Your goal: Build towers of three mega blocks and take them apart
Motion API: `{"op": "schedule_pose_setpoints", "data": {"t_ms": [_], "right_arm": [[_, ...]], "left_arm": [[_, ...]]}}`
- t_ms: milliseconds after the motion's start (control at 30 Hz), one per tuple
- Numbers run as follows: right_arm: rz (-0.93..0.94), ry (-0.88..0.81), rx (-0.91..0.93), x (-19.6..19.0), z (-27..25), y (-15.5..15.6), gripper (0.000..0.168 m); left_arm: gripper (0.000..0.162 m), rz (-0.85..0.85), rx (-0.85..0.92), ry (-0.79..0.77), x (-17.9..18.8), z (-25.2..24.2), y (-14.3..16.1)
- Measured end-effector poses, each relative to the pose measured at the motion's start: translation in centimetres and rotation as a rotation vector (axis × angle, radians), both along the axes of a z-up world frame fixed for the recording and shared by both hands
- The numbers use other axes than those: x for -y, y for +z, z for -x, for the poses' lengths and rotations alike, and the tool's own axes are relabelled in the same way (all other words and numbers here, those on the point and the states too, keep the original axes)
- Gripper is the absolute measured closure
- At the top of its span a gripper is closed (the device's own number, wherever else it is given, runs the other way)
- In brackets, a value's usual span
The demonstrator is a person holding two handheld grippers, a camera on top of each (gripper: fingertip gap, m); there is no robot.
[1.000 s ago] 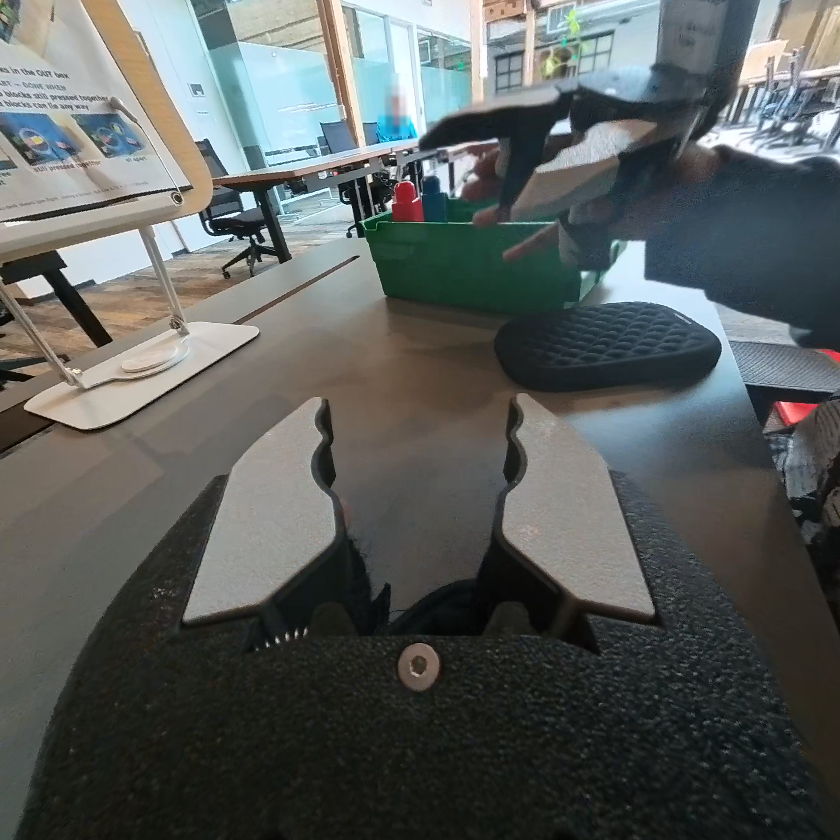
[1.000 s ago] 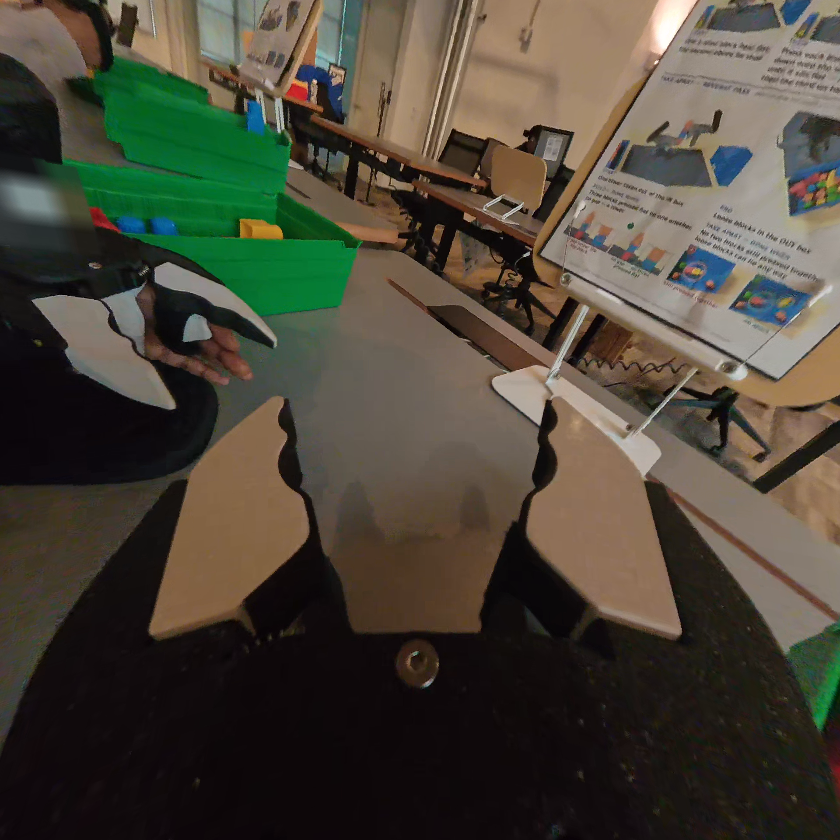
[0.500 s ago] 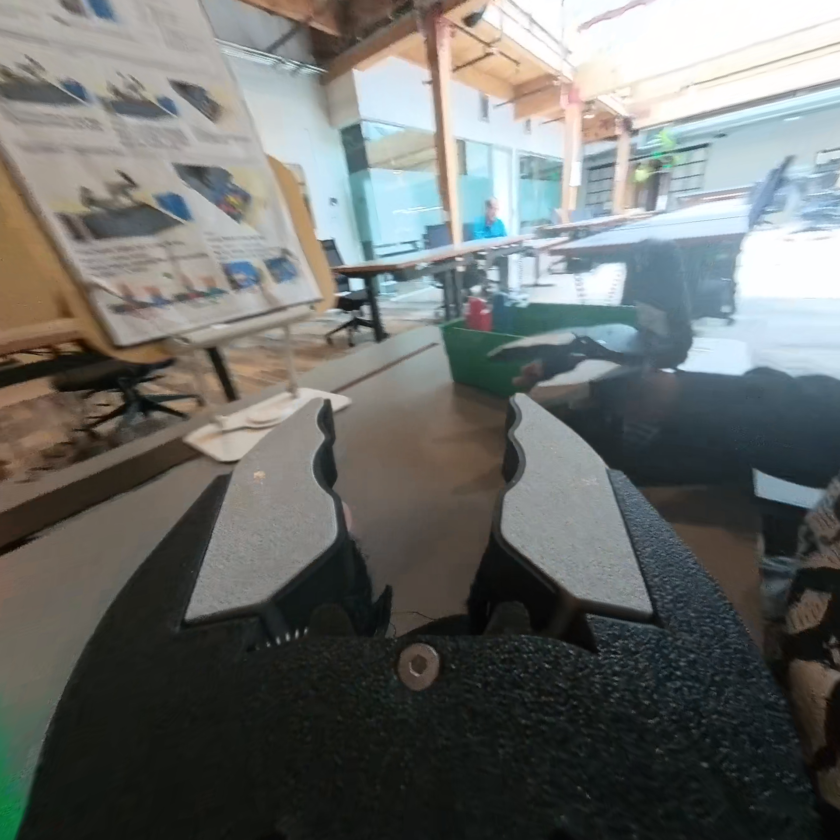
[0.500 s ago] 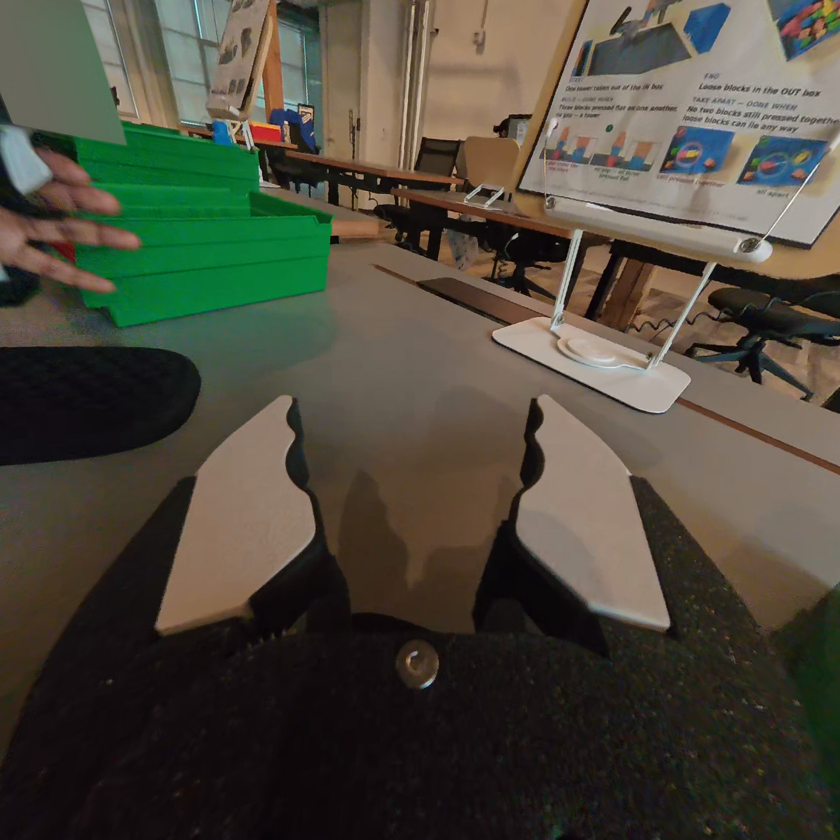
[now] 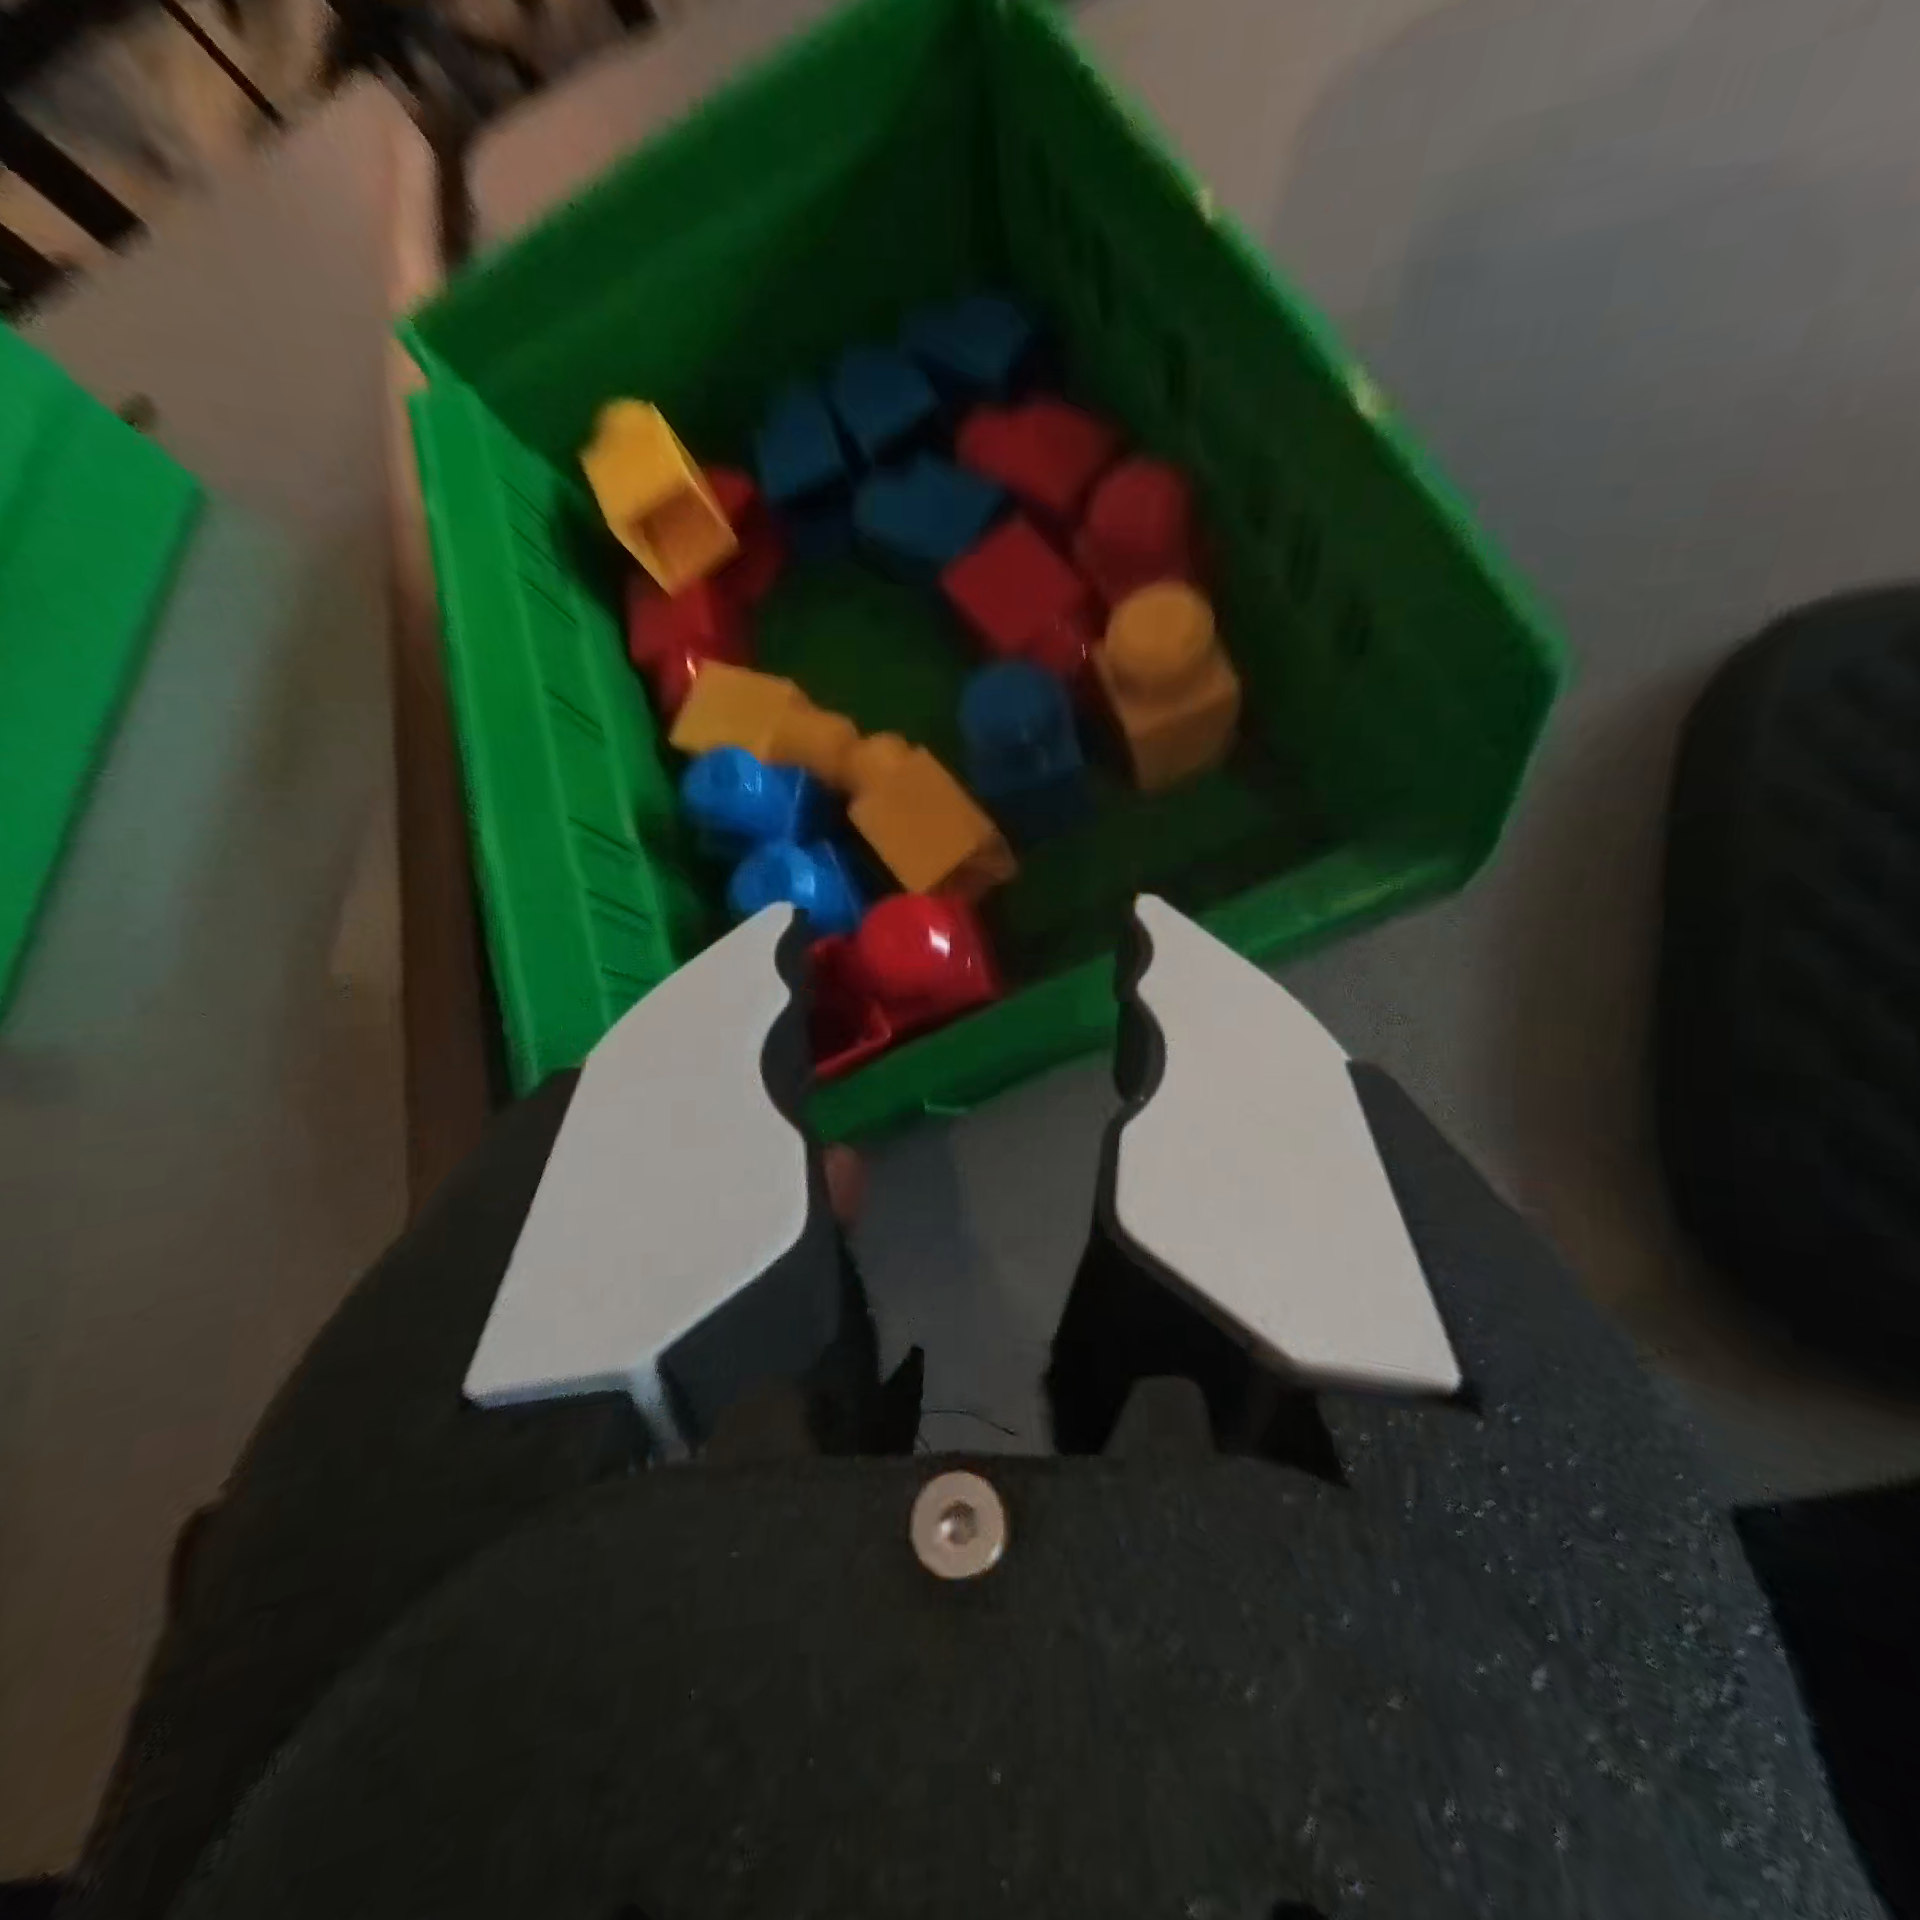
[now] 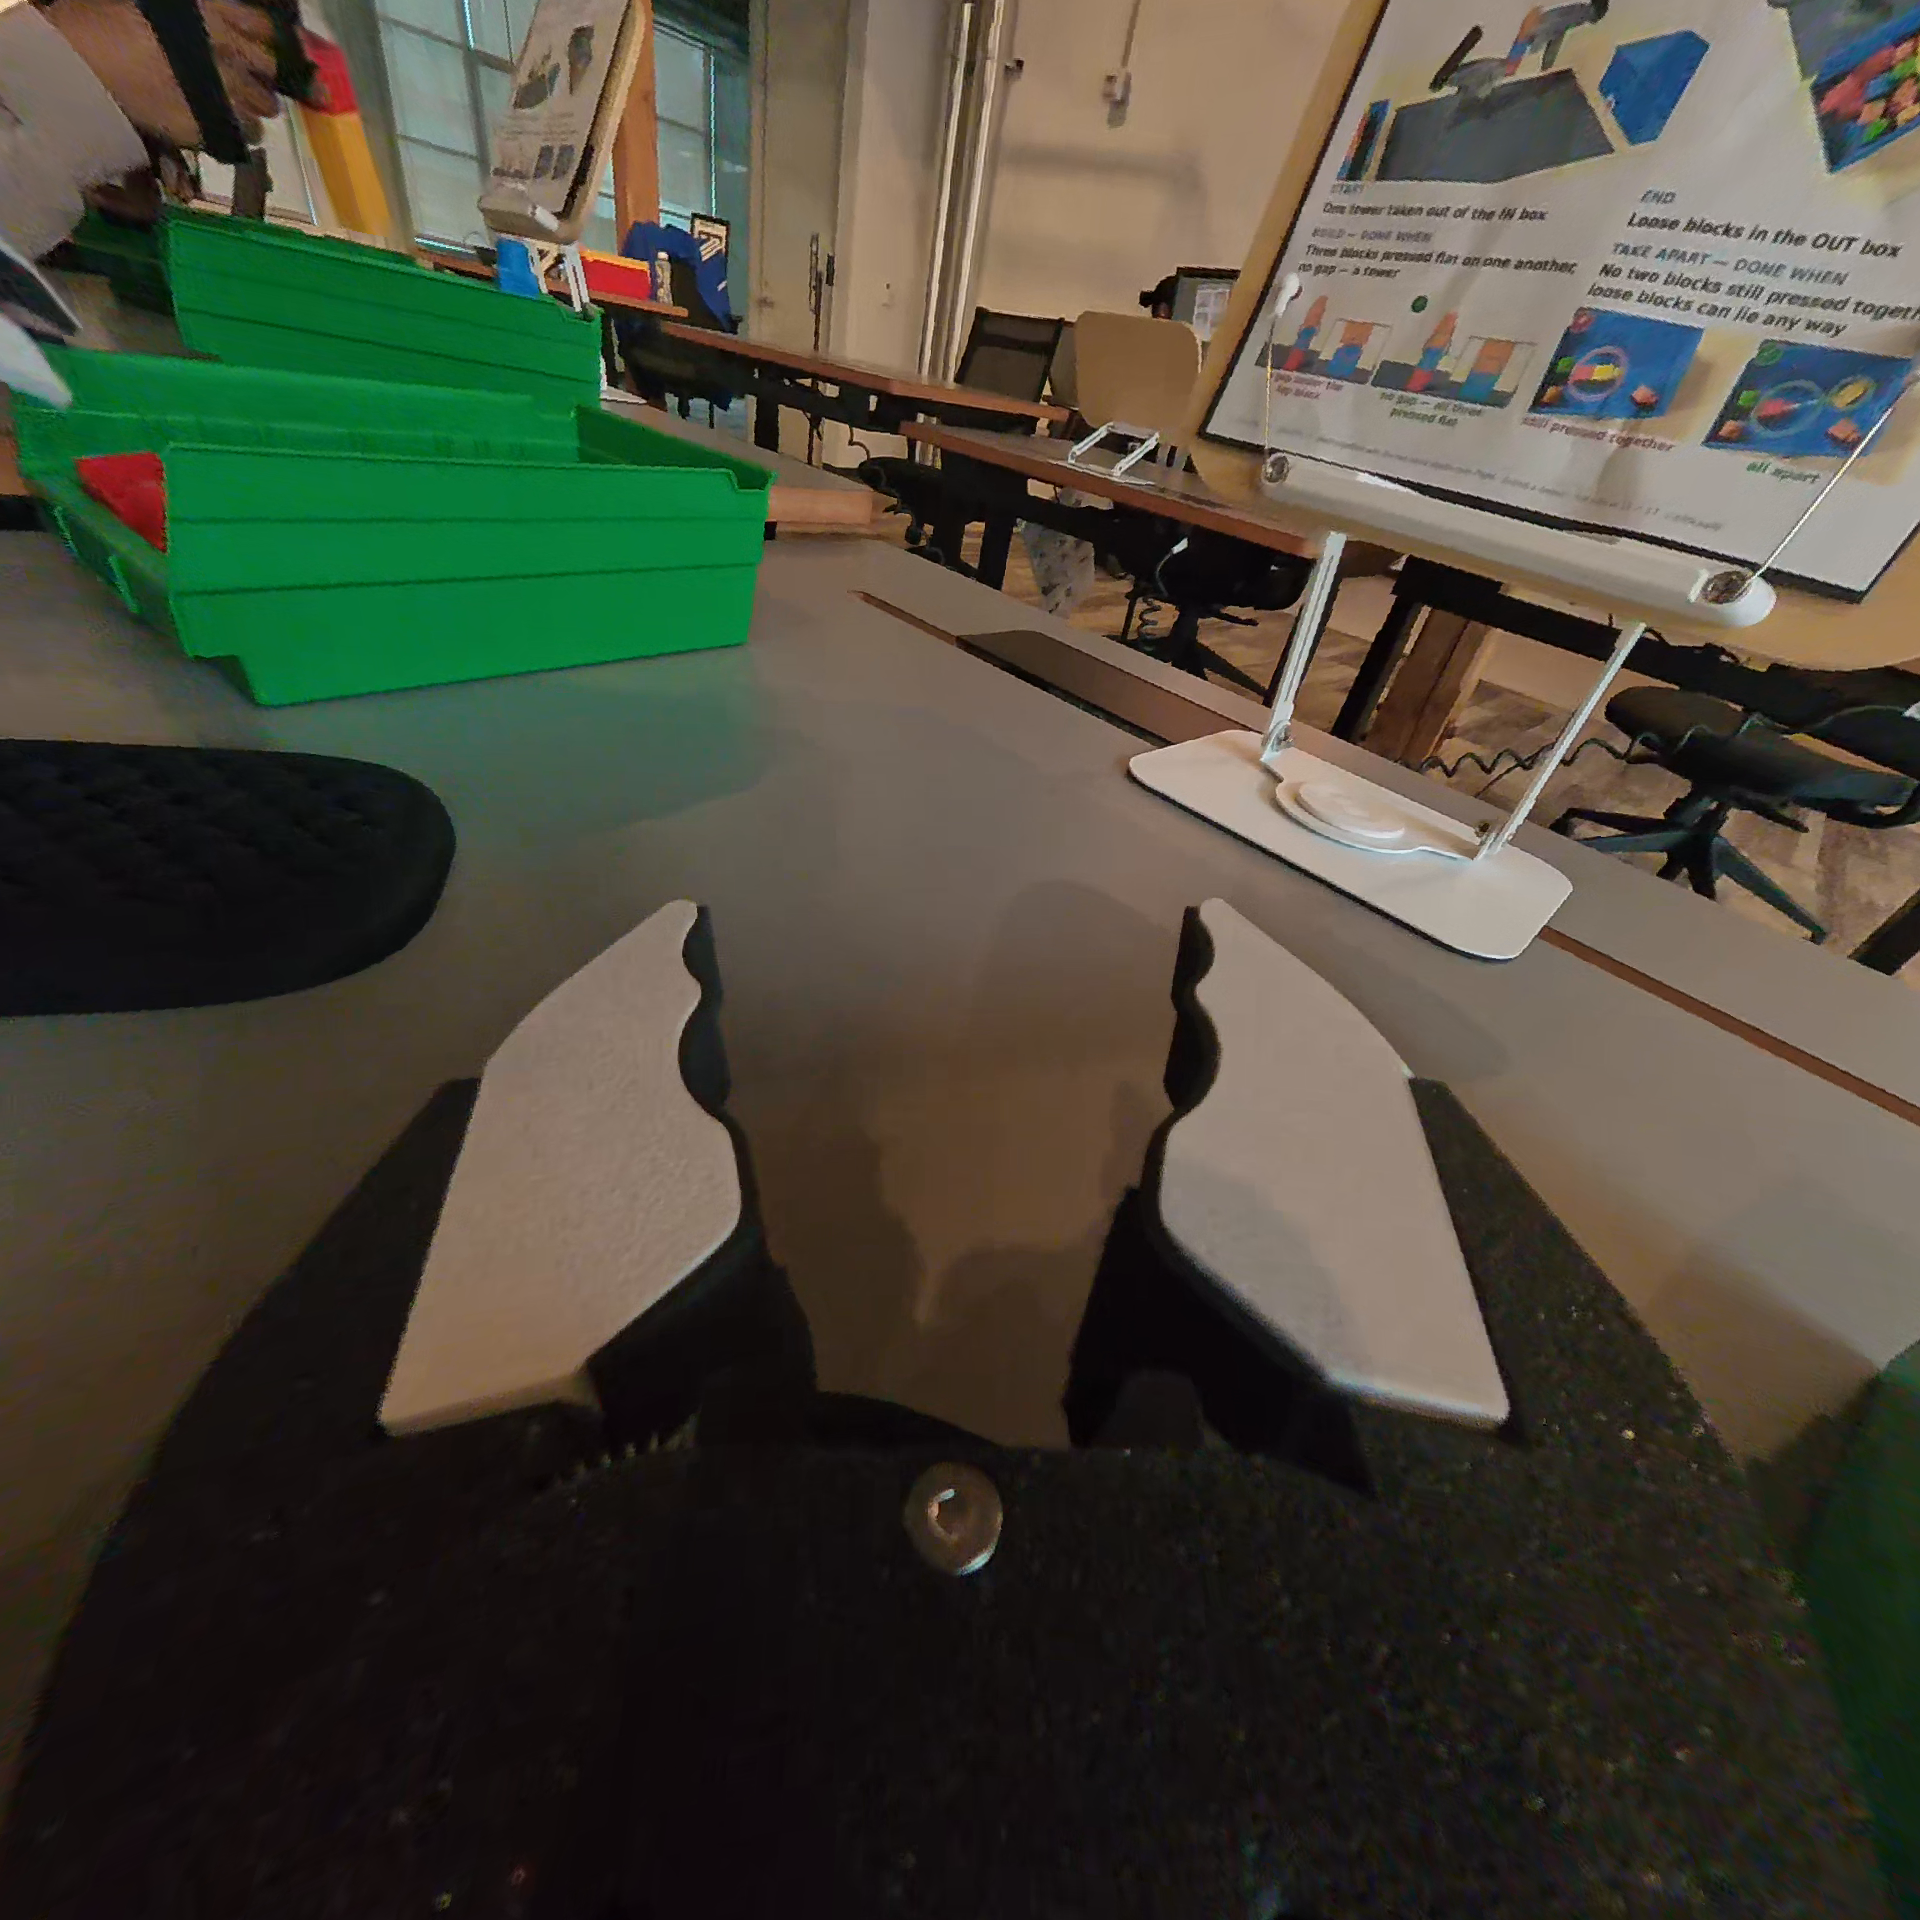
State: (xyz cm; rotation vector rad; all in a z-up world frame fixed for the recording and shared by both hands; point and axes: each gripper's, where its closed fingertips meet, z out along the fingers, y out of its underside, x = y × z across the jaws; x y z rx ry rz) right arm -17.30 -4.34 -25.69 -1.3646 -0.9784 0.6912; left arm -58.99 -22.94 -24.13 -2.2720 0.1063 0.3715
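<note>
In the left wrist view I look down into a green bin (image 5: 1382,582) that holds several loose red, blue and yellow mega blocks. My left gripper (image 5: 961,914) is open and empty, hovering over the bin's near rim. A red block (image 5: 904,966) lies just below its fingertips, a yellow block (image 5: 925,821) and blue blocks (image 5: 769,821) behind it. My right gripper (image 6: 940,914) is open and empty, low over the grey table (image 6: 935,727). The same bin (image 6: 416,582) shows at the left of the right wrist view, with a red block (image 6: 125,494) inside.
A black cushion pad (image 5: 1808,987) lies right of the bin, also in the right wrist view (image 6: 187,862). A second green bin (image 5: 73,644) stands to the left. An instruction board on a white stand (image 6: 1351,831) is at the table's far edge. A hand (image 6: 73,156) is above the bins. The grippers' ends are close to 45 cm from one another.
My left gripper has swung from a low, level view along the table up over the green bin and now points down into it. The right gripper has stayed low over the table, open.
</note>
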Motion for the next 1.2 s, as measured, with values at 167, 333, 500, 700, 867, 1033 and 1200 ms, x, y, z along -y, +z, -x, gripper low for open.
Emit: {"op": "schedule_pose_setpoints", "data": {"t_ms": [167, 333, 500, 700, 867, 1033, 1200], "right_arm": [[-0.006, -0.004, -0.011, 0.0, -0.1, 0.2, 0.085], [-0.006, -0.011, -0.024, -0.1, -0.3, 0.3, 0.086], [-0.001, -0.012, -0.018, -0.1, -0.2, 0.2, 0.087], [0.0, -0.009, -0.003, -0.1, 0.0, 0.0, 0.087], [0.001, -0.009, 0.004, -0.1, 0.0, -0.1, 0.087], [-0.008, -0.008, 0.011, -0.1, 0.1, -0.1, 0.087], [-0.021, -0.006, 0.022, 0.1, 0.2, -0.2, 0.087]], "left_arm": [[0.112, 0.196, 0.035, 0.016, -0.1, 1.7, -3.8], [0.12, 0.236, 0.109, 0.076, -0.5, 2.8, -5.5], [0.124, 0.268, 0.121, 0.099, -0.8, 2.9, -6.6], [0.129, 0.27, 0.118, 0.11, -1.4, 2.9, -7.3], [0.129, 0.222, 0.095, 0.115, -1.7, 2.9, -6.1], [0.129, 0.145, 0.122, 0.099, -2.1, 2.7, -4.4], [0.129, 0.147, 0.14, 0.078, -2.3, 2.3, -5.0]]}}
